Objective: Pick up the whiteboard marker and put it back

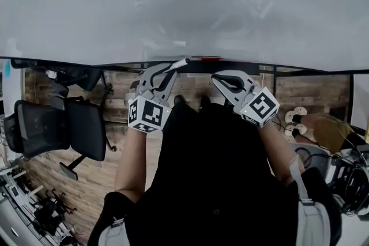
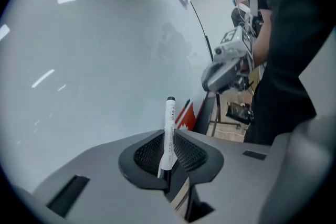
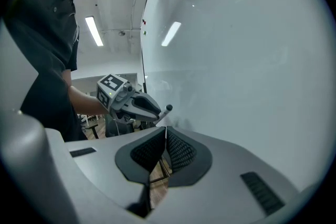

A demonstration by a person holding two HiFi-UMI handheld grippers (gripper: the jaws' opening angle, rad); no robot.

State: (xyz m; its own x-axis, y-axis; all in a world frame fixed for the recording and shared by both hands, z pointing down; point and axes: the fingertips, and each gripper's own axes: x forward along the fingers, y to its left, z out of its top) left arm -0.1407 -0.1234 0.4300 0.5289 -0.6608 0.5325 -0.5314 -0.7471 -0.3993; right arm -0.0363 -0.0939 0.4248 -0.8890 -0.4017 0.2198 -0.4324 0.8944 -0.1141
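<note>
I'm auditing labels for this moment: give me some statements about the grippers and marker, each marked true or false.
The left gripper holds the marker. True.
The right gripper holds an eraser. False: its jaws are shut on nothing.
The marker lies on a desk. False: it is held up in front of the whiteboard.
Both grippers are near the whiteboard. True.

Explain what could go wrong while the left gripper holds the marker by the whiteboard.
1. The left gripper pinches the marker near one end only, so it may tilt or slip out.
2. The free end stands close to the whiteboard and could knock against it.
</note>
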